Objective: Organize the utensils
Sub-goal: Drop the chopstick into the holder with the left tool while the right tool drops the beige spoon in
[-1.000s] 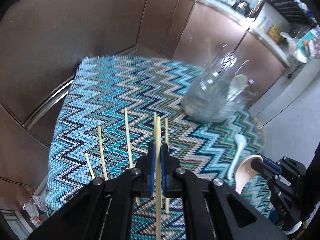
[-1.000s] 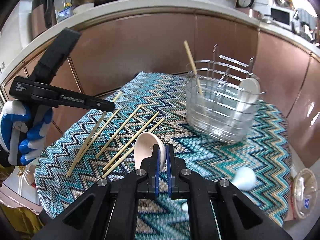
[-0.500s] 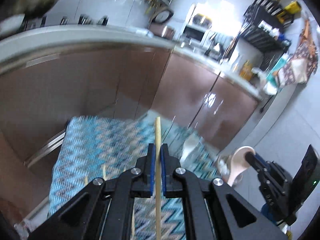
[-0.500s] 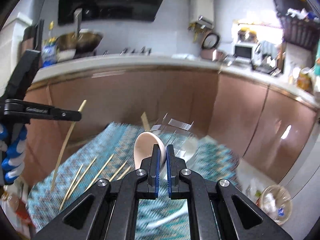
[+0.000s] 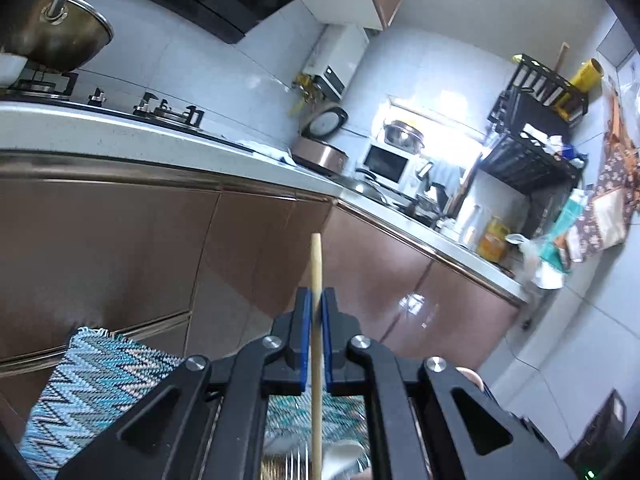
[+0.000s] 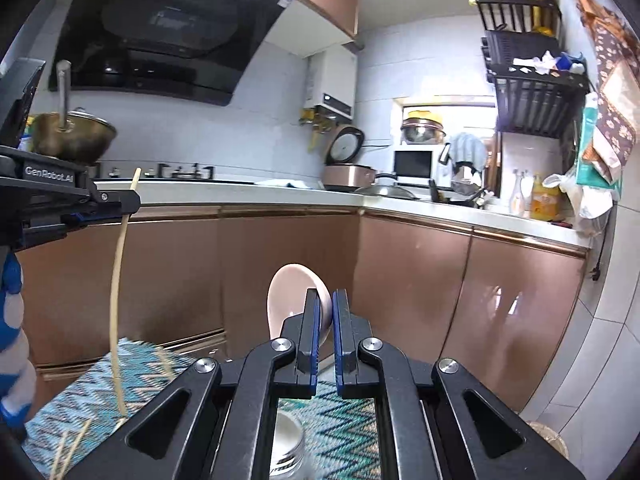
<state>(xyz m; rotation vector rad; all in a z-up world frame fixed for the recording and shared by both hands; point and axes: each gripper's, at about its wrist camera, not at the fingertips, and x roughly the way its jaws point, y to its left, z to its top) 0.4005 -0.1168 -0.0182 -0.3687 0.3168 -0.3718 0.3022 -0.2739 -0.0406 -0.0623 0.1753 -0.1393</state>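
One chopstick (image 5: 316, 320) in left gripper (image 5: 316, 308), one spoon (image 6: 296, 300) in right gripper (image 6: 325, 312).

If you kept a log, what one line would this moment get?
left gripper: shut on chopstick, upright | right gripper: shut on spoon, raised | patterned cloth: below | step: carrying both

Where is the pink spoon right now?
The pink spoon is pinched in the right gripper, bowl upward, raised above the zigzag cloth before the brown cabinets.
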